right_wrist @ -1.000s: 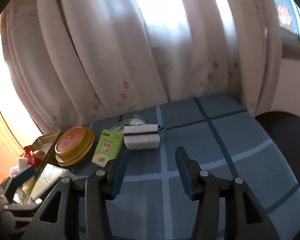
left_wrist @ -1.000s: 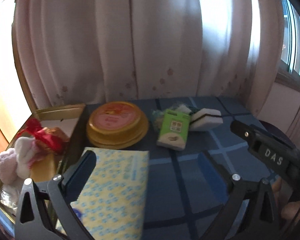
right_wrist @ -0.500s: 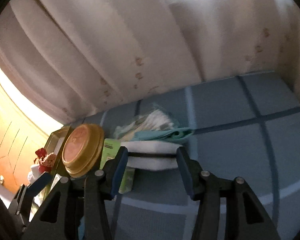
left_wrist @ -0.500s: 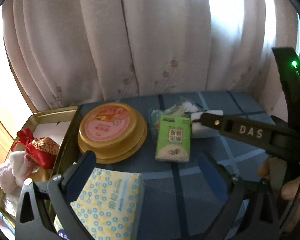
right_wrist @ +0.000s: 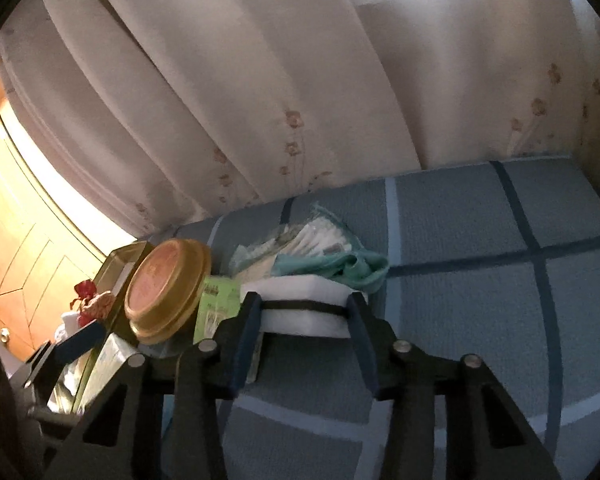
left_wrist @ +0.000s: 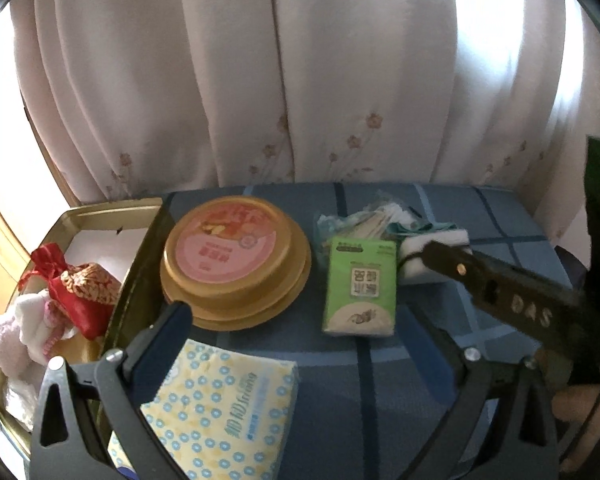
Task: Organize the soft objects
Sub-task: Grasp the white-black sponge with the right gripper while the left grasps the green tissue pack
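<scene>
A white sponge [right_wrist: 300,286] with a black band lies on the blue checked cloth [right_wrist: 480,300]. My right gripper [right_wrist: 304,301] has a finger on each end of it; its jaws are closing and the pads press the sponge. In the left wrist view my left gripper [left_wrist: 300,332] stands wide open and low over a yellow dotted tissue pack [left_wrist: 220,408], which lies slightly apart from its left finger. A green tissue pack [left_wrist: 360,288] lies just left of the sponge [left_wrist: 452,238]. The gold tray [left_wrist: 112,208] at far left holds a red pouch [left_wrist: 76,288] and pink-white soft things [left_wrist: 24,332].
A round gold tin [left_wrist: 232,256] sits between the tray and the green pack. Behind the sponge lie a teal cloth [right_wrist: 340,264] and a clear plastic packet [right_wrist: 300,240]. A pale curtain [left_wrist: 300,80] hangs along the far edge. Bare cloth stretches to the right [right_wrist: 500,240].
My right gripper moved forward and down to the sponge, and its jaws narrowed onto the sponge's ends. My left gripper edged forward over the yellow pack, still open.
</scene>
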The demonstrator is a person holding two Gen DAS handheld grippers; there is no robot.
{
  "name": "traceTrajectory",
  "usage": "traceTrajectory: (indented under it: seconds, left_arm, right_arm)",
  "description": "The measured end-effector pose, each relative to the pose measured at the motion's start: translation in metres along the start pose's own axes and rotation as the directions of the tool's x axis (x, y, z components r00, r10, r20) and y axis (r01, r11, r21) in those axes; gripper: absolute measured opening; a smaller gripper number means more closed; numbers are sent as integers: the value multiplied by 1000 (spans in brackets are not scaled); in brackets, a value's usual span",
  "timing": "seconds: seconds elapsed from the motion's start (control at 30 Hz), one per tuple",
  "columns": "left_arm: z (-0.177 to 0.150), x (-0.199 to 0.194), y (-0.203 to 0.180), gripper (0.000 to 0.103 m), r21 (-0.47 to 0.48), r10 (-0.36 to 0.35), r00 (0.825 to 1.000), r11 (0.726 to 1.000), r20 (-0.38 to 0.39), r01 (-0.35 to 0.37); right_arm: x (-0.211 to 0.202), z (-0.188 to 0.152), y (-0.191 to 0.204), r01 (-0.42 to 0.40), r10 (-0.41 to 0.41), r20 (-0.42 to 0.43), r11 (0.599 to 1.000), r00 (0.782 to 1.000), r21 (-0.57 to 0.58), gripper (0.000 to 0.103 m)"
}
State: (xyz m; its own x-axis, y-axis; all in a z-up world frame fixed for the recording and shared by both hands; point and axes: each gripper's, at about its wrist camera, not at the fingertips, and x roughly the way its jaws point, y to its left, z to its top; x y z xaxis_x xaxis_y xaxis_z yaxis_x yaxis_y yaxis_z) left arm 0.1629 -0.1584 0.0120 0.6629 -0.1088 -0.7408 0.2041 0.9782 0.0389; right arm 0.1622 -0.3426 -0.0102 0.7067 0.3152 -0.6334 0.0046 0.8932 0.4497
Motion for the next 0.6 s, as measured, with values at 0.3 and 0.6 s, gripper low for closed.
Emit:
traceTrajectory:
  seconds: [0.3, 0.6]
  left_arm:
    - [4, 5, -22, 97, 19, -5, 1000, 1000, -12, 5]
    - [13, 48, -46, 80, 21, 112, 990, 994, -87, -110]
  right_arm:
    - [-78, -10, -17, 6, -14, 303, 1000, 953, 28, 46]
    - [-80, -12, -32, 33, -56, 382, 997, 922, 66, 47]
